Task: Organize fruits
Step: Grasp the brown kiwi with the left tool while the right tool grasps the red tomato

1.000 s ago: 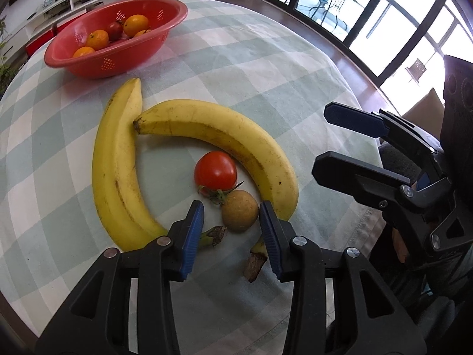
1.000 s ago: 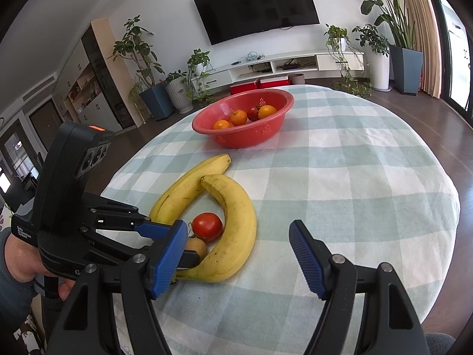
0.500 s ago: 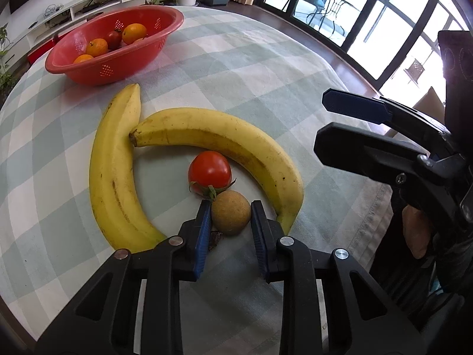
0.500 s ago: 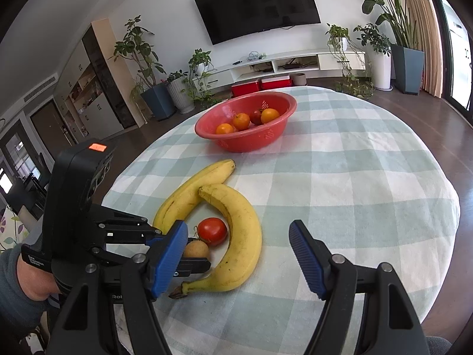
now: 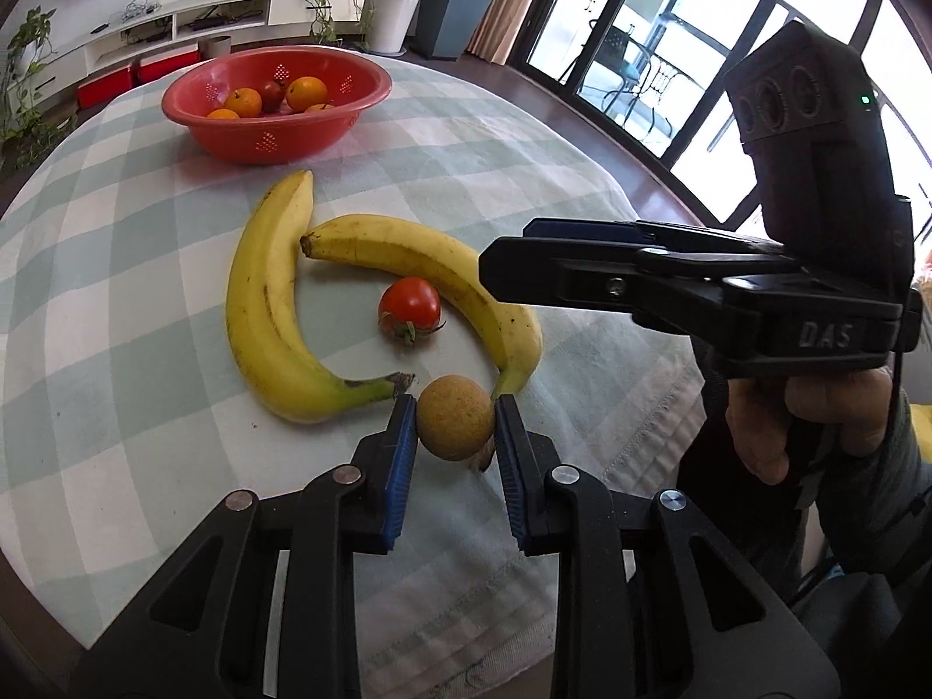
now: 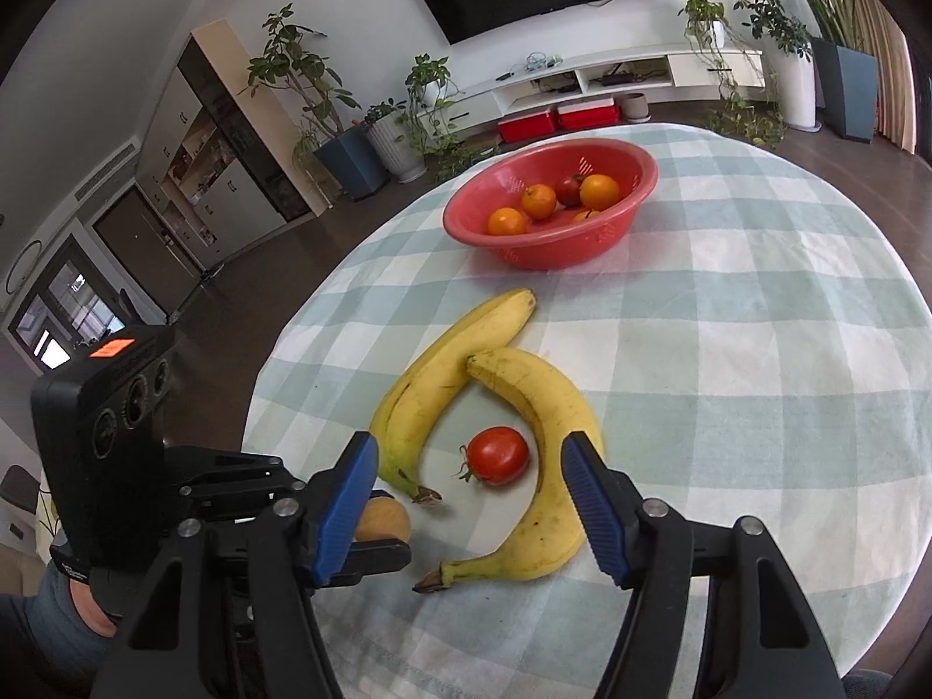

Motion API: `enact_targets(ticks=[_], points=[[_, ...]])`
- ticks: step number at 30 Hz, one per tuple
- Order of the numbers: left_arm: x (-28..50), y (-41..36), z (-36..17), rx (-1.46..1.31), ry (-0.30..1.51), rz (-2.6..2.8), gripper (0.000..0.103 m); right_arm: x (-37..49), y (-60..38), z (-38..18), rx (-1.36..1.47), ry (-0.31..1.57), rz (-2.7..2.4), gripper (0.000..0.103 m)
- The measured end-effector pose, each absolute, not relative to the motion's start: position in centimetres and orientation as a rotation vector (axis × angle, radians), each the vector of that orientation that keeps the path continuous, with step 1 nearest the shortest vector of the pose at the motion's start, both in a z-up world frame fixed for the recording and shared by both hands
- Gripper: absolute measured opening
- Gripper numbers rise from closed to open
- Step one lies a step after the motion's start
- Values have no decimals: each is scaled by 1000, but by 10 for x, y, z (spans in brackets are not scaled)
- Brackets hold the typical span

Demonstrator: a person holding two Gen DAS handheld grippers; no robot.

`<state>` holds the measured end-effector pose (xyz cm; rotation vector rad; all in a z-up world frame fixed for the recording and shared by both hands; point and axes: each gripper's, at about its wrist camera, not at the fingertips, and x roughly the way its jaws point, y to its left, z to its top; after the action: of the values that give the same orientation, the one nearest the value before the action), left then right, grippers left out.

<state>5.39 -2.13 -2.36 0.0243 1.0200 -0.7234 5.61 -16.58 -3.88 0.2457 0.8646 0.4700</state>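
left wrist view shows the left tool point(image 5: 455, 430) clamped on the small brown fruit point(image 5: 455, 425), just above the tabletop point(image 5: 116, 291); it should lift straight, clearing both bananas, toward the red basket point(image 5: 274, 143); the right tool point(image 6: 469, 501) gapes empty over the tomato point(image 6: 498, 455)

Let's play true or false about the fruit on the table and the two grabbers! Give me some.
1. The left gripper is shut on the small round brown fruit. True.
2. The right gripper holds the tomato. False: it is open, holding nothing.
3. Two bananas, one and another, lie on the checked tablecloth. True.
4. The red basket is empty. False: it holds oranges and a red fruit.
5. The tomato is inside the basket. False: it lies between the bananas.
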Motion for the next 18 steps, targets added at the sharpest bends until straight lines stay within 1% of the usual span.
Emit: enact_targets(ticks=[2,5,11,12,18], points=[[46,-8,-22,-12,1014,-718,25,60,-159,-43,239,895,471,67],[40,9,-21,-32,1007,-682,25,66,-151,-49,238,937,471,63],[42,32,-26,-64,1006,-625,25,79,-135,-69,219,1054,431,60],[43,34,-26,-62,1005,-618,25,80,-135,-71,224,1063,422,59],[47,34,-35,-67,1015,-609,25,91,-129,-71,178,1072,374,57]])
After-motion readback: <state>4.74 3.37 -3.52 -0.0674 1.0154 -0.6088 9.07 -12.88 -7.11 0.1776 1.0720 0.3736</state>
